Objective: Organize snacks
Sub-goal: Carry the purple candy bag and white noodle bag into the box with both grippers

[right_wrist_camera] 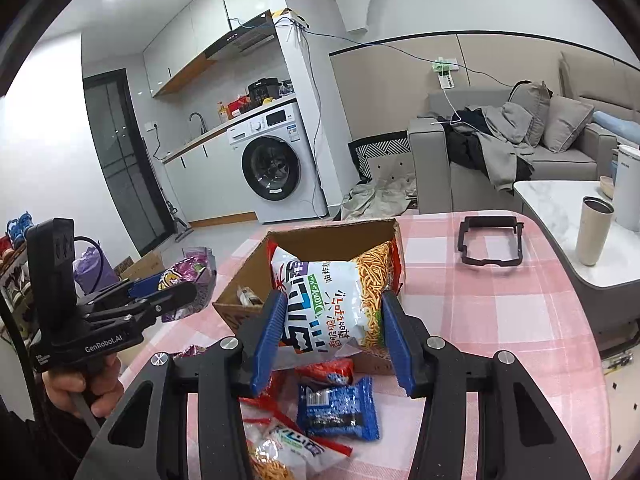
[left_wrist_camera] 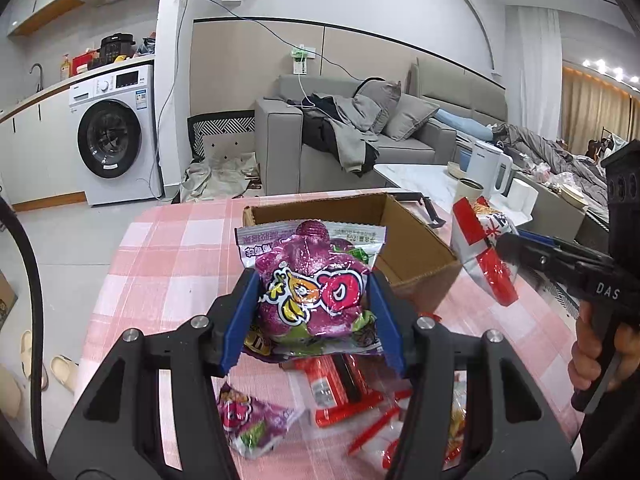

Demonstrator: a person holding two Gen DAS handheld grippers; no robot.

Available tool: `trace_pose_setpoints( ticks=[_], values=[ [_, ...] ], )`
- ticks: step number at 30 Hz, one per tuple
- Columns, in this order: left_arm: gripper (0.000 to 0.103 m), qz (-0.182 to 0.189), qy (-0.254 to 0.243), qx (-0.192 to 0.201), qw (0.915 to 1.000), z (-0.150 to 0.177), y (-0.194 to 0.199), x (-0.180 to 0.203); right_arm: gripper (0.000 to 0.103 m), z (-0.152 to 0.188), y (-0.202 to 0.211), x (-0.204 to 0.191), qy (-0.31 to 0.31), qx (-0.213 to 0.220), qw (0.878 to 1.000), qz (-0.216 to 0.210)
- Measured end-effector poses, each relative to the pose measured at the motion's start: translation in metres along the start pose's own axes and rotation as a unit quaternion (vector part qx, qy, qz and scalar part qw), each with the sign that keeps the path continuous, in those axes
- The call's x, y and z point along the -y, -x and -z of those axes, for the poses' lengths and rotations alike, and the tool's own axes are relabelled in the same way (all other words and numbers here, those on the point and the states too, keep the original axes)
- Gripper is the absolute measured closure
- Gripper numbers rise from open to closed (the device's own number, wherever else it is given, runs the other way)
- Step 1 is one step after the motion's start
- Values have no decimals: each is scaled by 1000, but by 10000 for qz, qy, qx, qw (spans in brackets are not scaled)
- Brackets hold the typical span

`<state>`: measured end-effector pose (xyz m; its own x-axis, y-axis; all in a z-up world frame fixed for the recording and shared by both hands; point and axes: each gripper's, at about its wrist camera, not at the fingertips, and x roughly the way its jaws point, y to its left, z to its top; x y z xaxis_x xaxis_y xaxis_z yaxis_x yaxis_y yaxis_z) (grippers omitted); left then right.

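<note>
left gripper [left_wrist_camera: 314,312]: clenched on the purple bag [left_wrist_camera: 312,280], blue pads pressing its two sides, so the puffy pack bulges upward between them. it is held clear of the table, just short of the box's near wall.
right gripper [right_wrist_camera: 330,332]: grasping the noodle bag [right_wrist_camera: 336,300] by its lower half, pads on either side. the bag hangs in the air with its top over the box mouth.
box [left_wrist_camera: 416,252]: open cardboard, standing on the pink check table [left_wrist_camera: 180,240] ahead of both grippers. its open top faces up, which makes it the likely place for the snacks. at least one small packet already lies in its bottom corner in the right wrist view.
why both lifted: judging by the task, each hand has taken one pack so that two go toward the box at once. side grips keep the bags upright and the printed faces toward the cameras.
loose snacks: a blue packet [right_wrist_camera: 338,408], red packets [left_wrist_camera: 336,392] and a second purple bag [left_wrist_camera: 252,420] lie on the table beneath the grippers, near the front edge, not yet sorted.
progress: early to middle, i judge. most packs are outside the box.
risk: air-filled bags are slippery and could squirm out of a light pinch.
black frame [right_wrist_camera: 490,246]: lies flat on the far right of the table, apart from the box, unused.
</note>
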<state>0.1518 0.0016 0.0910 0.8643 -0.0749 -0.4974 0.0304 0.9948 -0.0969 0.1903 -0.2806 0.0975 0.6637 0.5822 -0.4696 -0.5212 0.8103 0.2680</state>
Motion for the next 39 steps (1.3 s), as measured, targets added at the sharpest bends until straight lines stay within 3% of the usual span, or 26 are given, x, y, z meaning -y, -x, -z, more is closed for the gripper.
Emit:
trace_pose_setpoints(
  ticks=[13, 25, 36, 38, 39],
  values=[
    [50, -100, 74, 7, 9999, -25, -58, -5, 54, -20, -40, -13, 33, -8, 10000, -51],
    [50, -212, 45, -195, 9996, -33, -112, -13, 54, -27, -88, 1, -148, -238, 9996, 3],
    [49, -205, -70, -261, 9994, -34, -135, -3, 54, -25, -102, 1, -70, -379, 9992, 64],
    [44, -159, -94, -271, 9995, -33, -131, -3, 54, -25, -101, 1, -22, -374, 9993, 80],
    [33, -158, -82, -282, 9994, -33, -129, -2, 53, -25, -99, 0, 13, -338, 9994, 120]
  ],
)
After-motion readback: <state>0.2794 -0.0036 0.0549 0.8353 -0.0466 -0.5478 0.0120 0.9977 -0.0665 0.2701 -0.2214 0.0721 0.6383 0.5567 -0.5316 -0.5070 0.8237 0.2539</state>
